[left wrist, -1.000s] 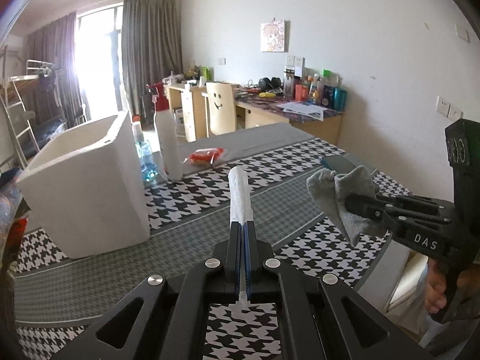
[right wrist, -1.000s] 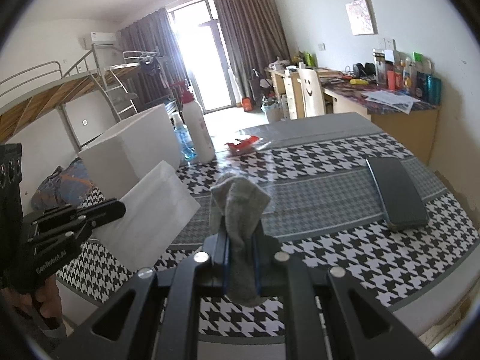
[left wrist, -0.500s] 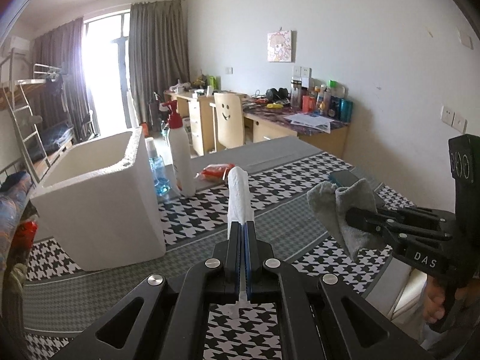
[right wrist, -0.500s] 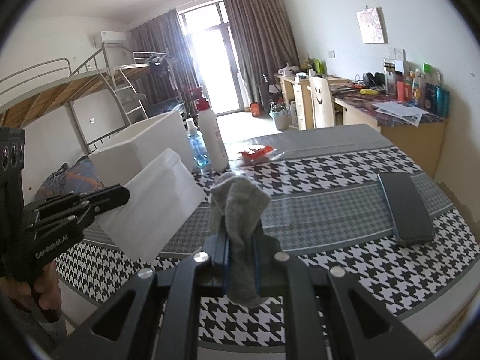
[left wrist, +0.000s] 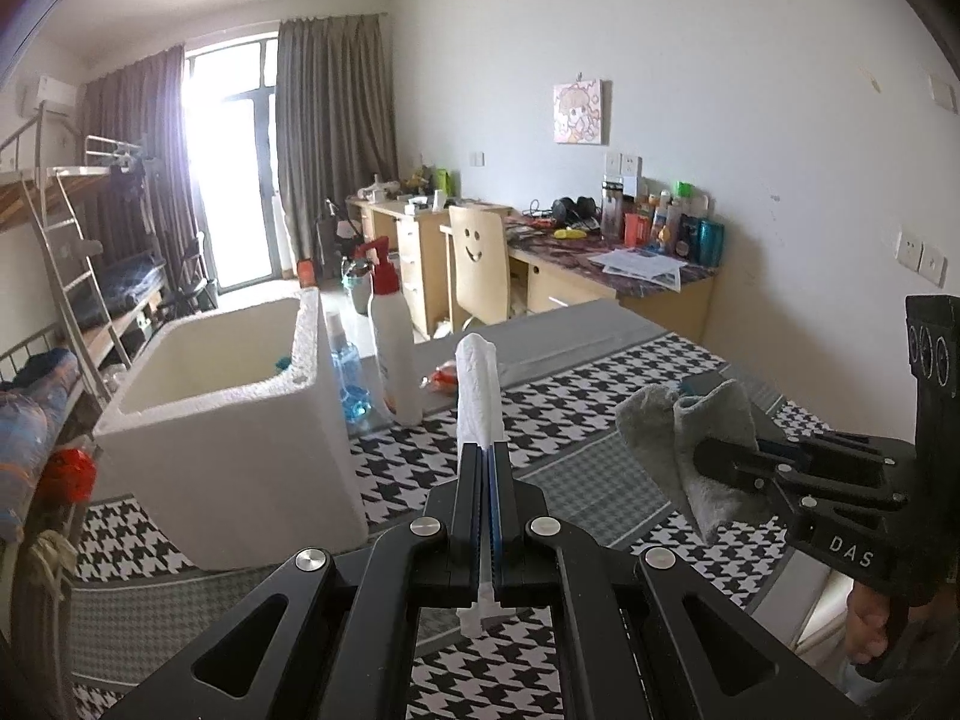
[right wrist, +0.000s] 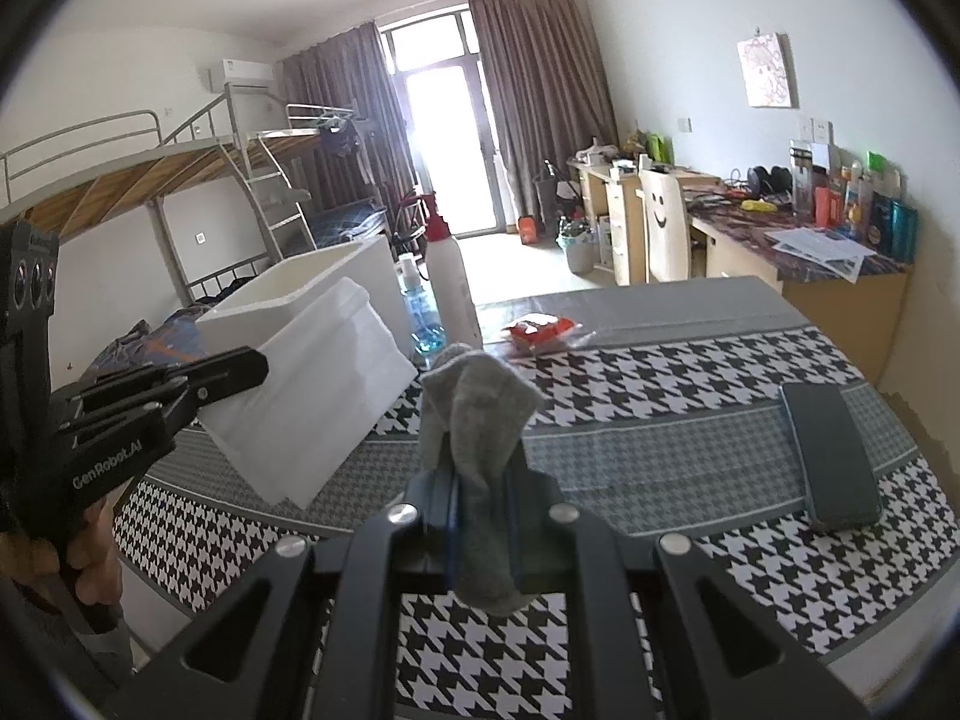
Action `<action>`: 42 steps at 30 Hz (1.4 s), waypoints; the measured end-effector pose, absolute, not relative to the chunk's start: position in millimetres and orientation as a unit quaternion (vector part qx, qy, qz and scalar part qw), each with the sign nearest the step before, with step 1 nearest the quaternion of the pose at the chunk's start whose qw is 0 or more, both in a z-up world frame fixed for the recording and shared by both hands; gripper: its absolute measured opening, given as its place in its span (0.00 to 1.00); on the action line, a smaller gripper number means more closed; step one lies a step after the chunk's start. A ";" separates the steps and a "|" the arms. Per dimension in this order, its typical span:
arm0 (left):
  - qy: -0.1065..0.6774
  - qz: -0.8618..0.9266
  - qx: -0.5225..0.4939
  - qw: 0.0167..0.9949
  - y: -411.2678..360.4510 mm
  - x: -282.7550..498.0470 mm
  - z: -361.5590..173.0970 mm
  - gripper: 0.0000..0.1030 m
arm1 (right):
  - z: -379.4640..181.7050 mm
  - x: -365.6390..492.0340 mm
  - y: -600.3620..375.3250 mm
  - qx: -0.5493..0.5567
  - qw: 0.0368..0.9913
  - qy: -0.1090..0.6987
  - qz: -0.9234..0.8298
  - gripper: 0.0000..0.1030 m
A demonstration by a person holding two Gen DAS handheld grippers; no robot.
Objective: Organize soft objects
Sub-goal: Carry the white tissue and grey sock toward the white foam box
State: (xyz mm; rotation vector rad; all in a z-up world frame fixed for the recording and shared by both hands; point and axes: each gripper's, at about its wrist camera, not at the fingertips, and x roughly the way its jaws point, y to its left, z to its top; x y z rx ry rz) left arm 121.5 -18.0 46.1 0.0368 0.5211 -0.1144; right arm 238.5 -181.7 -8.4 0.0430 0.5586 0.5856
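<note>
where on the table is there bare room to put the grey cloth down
Free: the wide checked stretch between the white foam box and the dark phone, and the near edge ahead of the right tongs. Crowded: the far left, where a white pump bottle, a blue bottle and a red packet cluster.

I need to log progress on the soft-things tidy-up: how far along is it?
Done: nothing clearly; the foam box's contents are mostly hidden. In hand: the left tool is clamped on a white cloth, the right tool on a grey sock. Left: putting both away.
</note>
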 end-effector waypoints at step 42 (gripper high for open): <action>0.212 -0.008 0.011 0.977 29.7 155.5 101.6 0.02 | 40.5 266.7 -124.1 -0.011 0.917 0.223 0.331 0.15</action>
